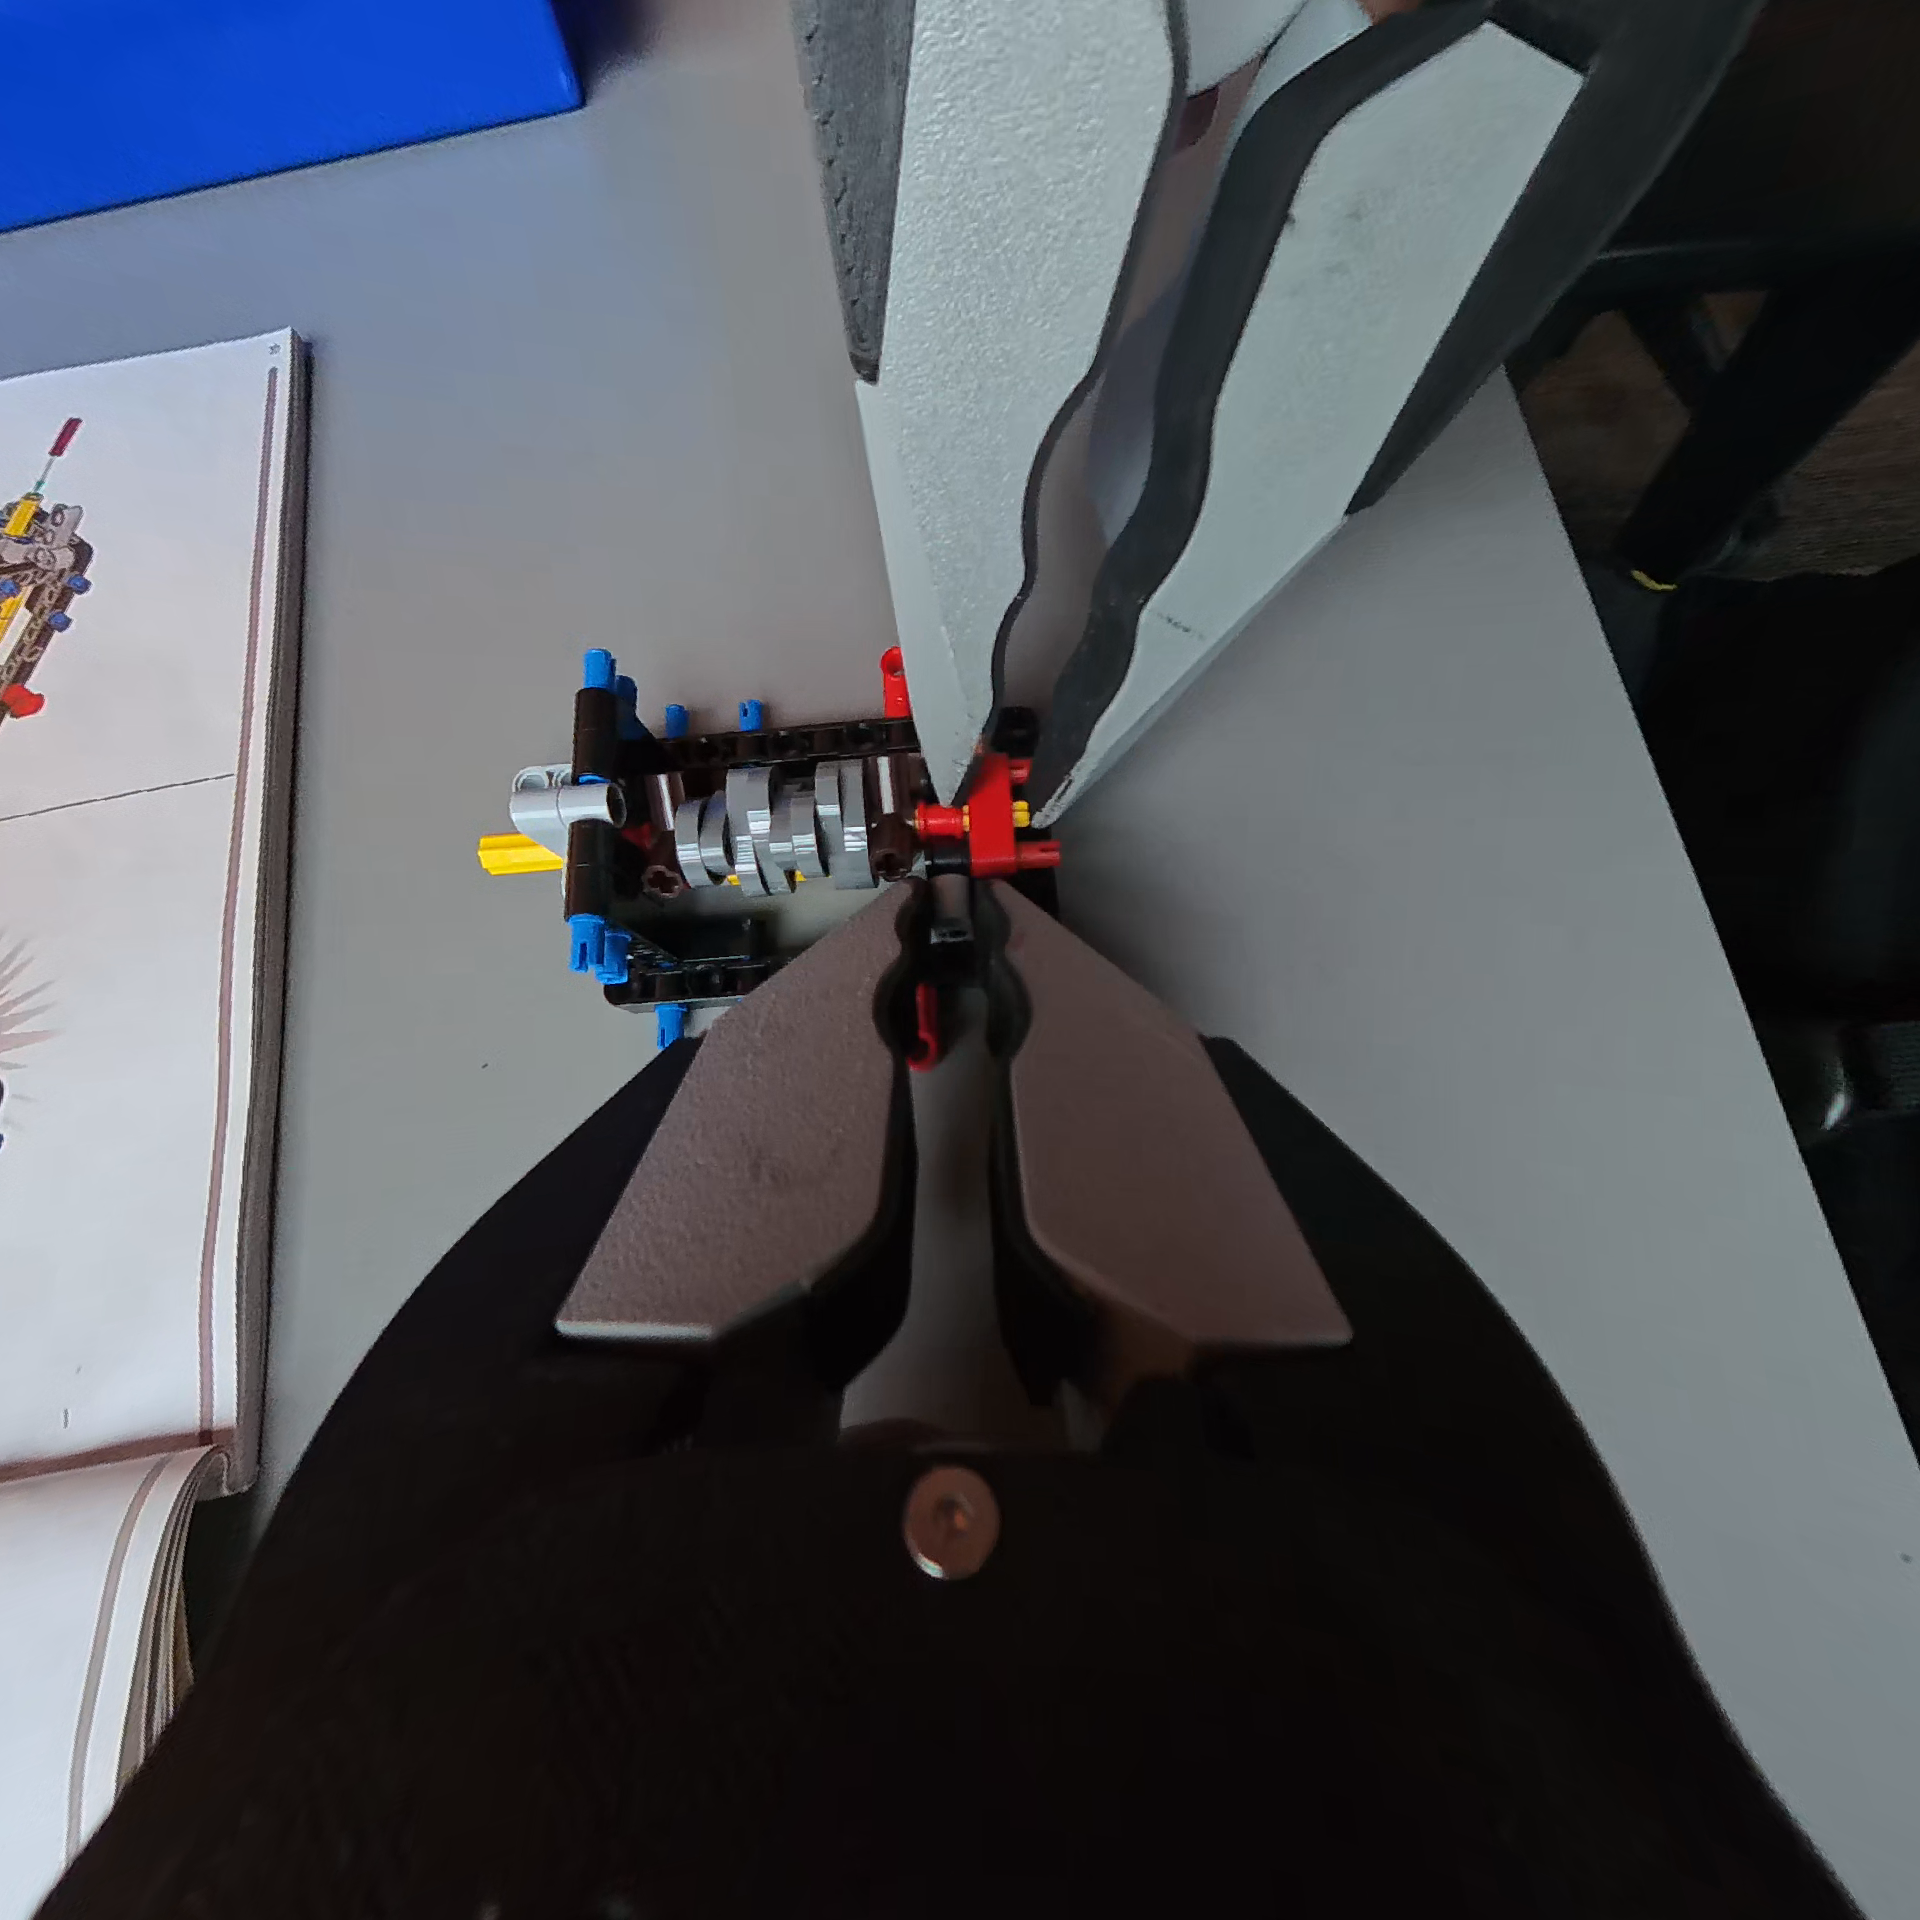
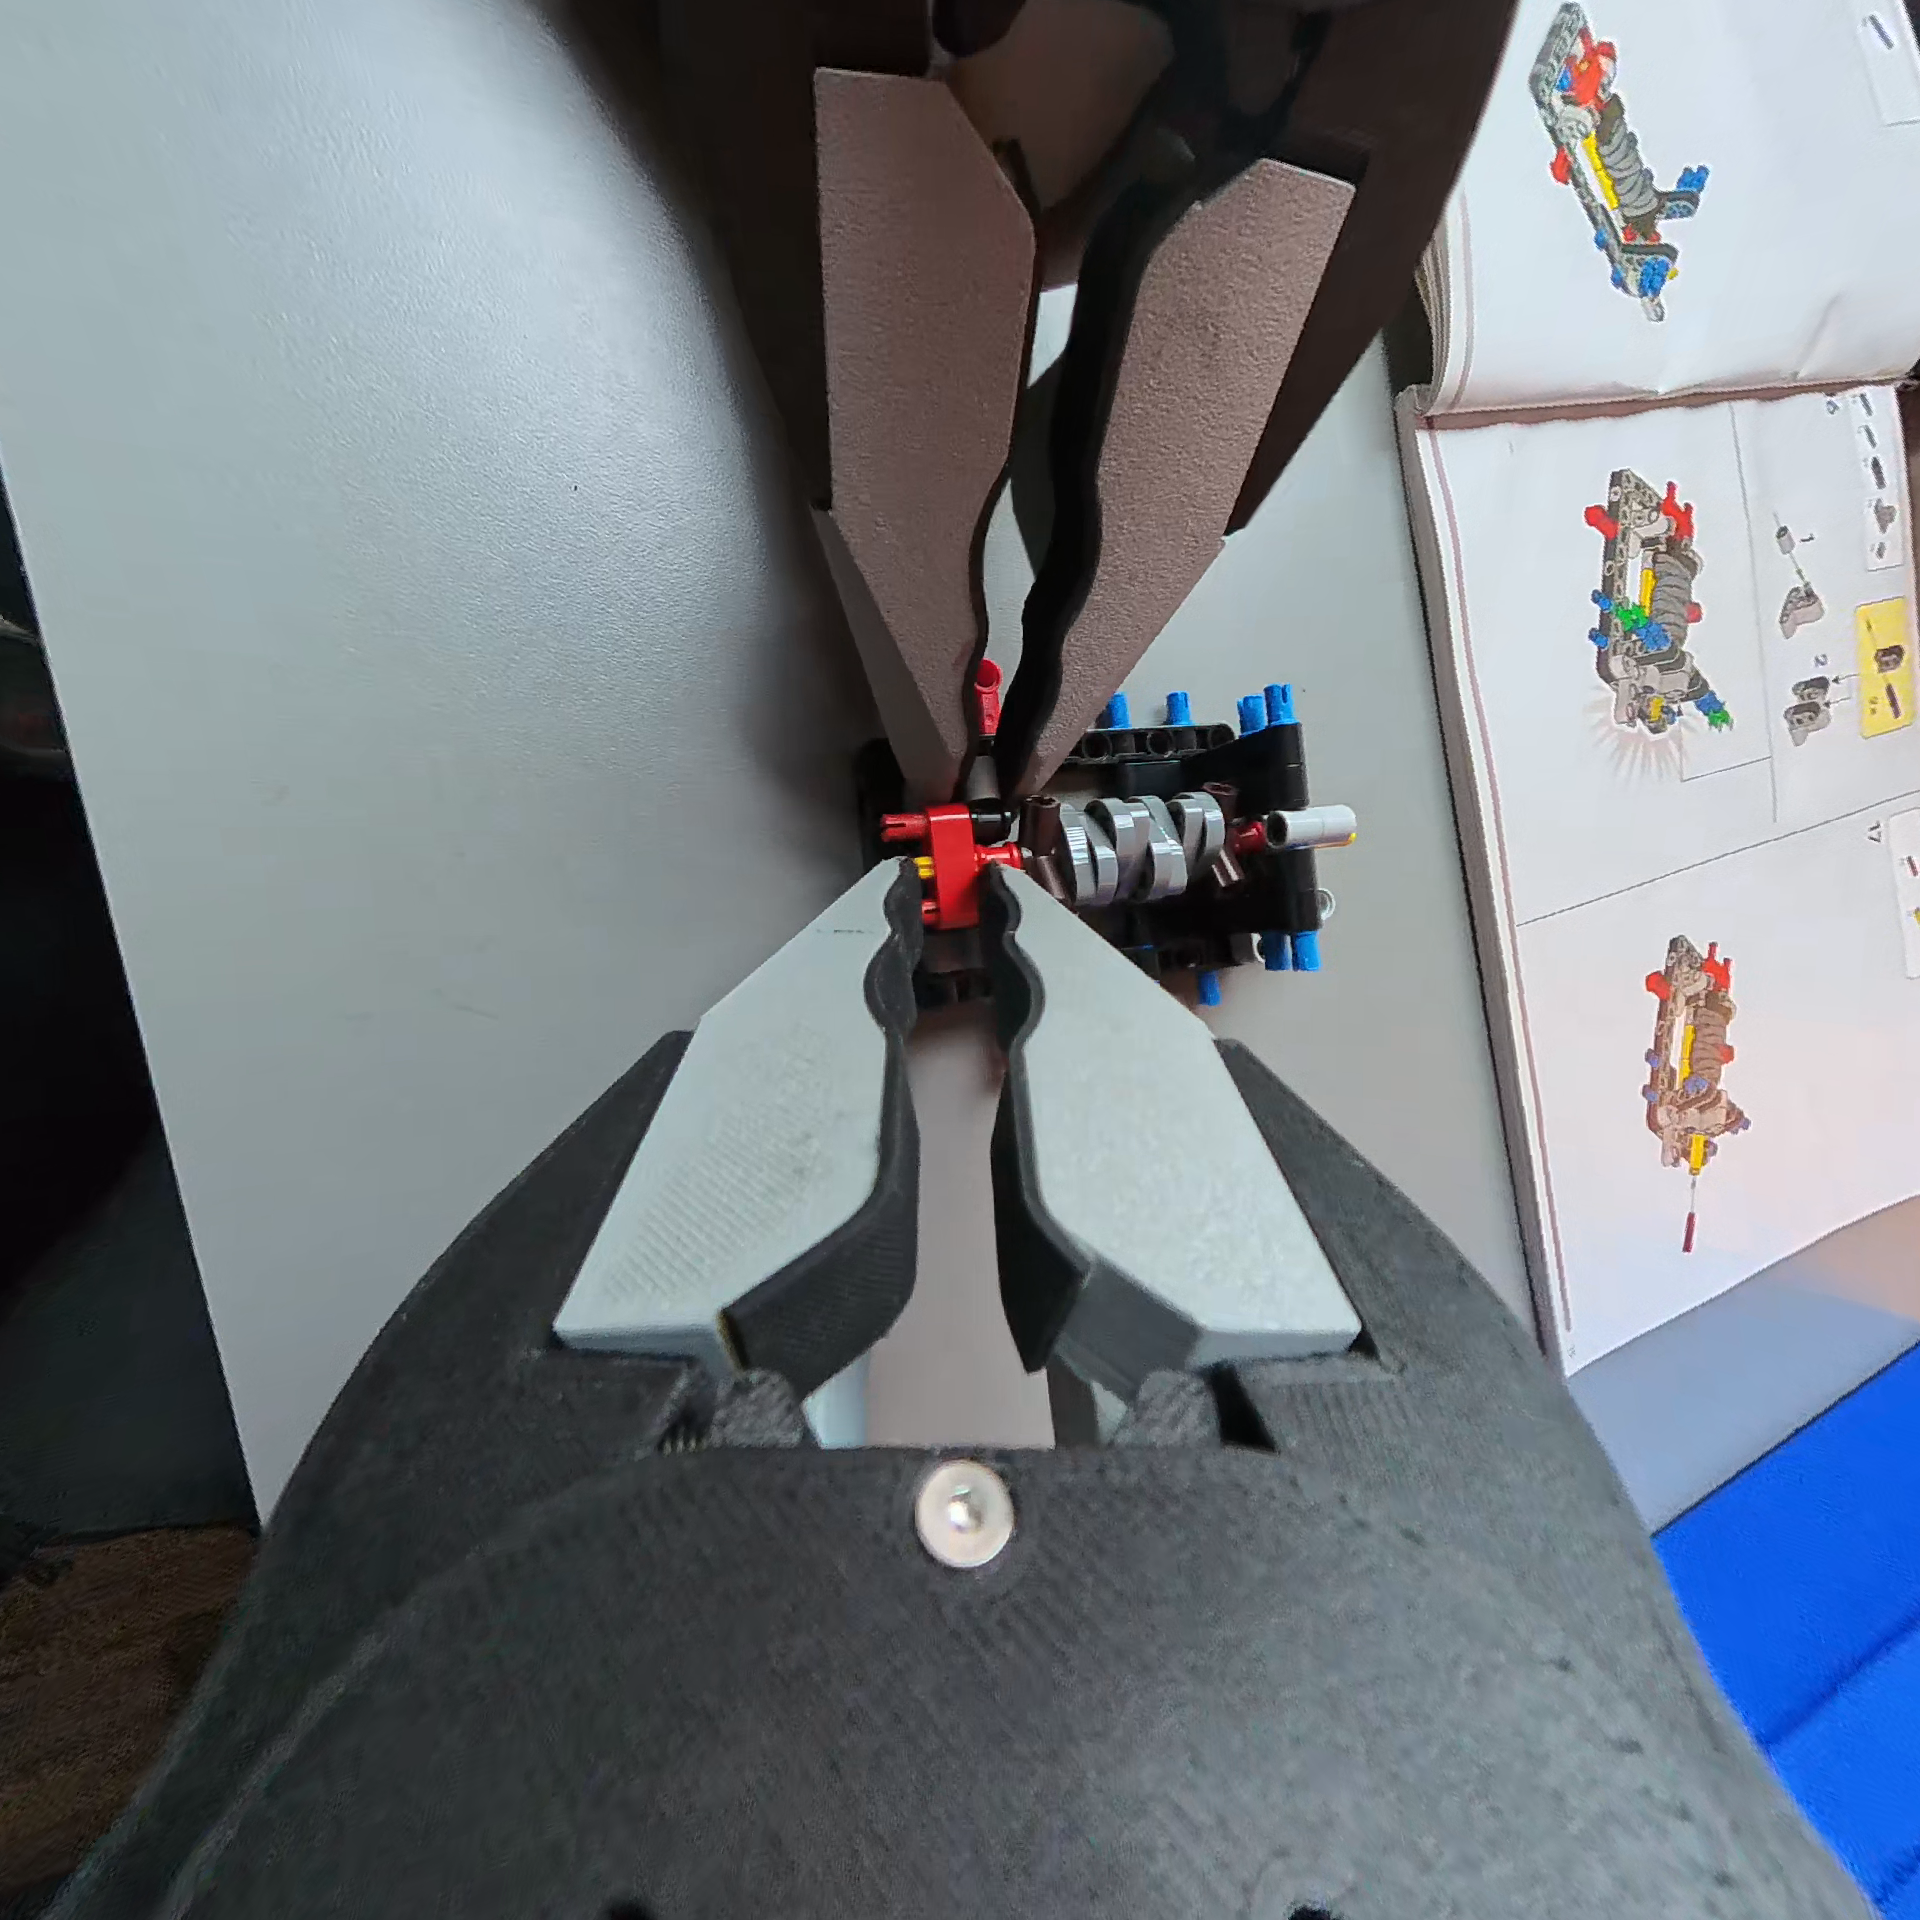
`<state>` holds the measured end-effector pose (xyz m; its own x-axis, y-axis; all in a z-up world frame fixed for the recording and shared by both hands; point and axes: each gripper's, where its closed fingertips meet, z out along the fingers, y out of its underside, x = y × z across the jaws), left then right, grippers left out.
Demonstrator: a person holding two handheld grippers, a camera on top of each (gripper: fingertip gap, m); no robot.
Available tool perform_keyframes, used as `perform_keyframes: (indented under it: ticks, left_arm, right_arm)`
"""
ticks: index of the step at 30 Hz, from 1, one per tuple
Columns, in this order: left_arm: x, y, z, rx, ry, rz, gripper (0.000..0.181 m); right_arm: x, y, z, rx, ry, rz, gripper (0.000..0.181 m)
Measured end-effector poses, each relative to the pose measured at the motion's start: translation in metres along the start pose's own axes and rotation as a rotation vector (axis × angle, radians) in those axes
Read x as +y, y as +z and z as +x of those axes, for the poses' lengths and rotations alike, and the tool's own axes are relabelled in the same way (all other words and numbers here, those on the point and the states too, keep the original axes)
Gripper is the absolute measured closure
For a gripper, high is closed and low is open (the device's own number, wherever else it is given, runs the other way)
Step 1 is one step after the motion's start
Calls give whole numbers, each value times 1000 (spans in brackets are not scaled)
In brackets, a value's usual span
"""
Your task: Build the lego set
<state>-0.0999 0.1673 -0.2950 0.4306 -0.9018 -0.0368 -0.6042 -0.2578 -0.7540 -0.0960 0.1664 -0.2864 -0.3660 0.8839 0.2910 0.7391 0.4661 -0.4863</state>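
Note:
The lego assembly (image 1: 769,831), a black frame with a grey twisted core and blue pins, lies on the grey table; it also shows in the right wrist view (image 2: 1143,842). My left gripper (image 1: 948,904) is shut on a black part (image 1: 948,920) with a red pin at the assembly's end. My right gripper (image 2: 951,894) faces it from the other side, shut on the red connector (image 2: 951,847) at that same end. In the left wrist view the right gripper (image 1: 1003,779) comes down from above onto the red connector (image 1: 992,821). The grippers' tips nearly touch.
An open instruction booklet (image 1: 135,831) lies beside the assembly, also in the right wrist view (image 2: 1714,831). A blue flat object (image 1: 260,83) lies beyond it. The table's edge (image 1: 1662,779) runs close behind the grippers, with dark floor and furniture beyond. The grippers are tip to tip, or close to it.

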Motion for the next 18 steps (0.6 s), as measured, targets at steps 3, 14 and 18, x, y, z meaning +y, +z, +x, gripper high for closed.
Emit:
perform_keyframes:
  ticks: [3,14,18]
  left_arm:
    - [0,0,0,-23,13,-1,176]
    - [0,0,-1,-46,13,-6,177]
    - [0,0,0,-54,15,-10,177]
  right_arm:
    - [0,0,0,-14,1,1,173]
    - [0,1,1,29,-1,38,173]
    - [-1,1,2,35,-14,48,173]
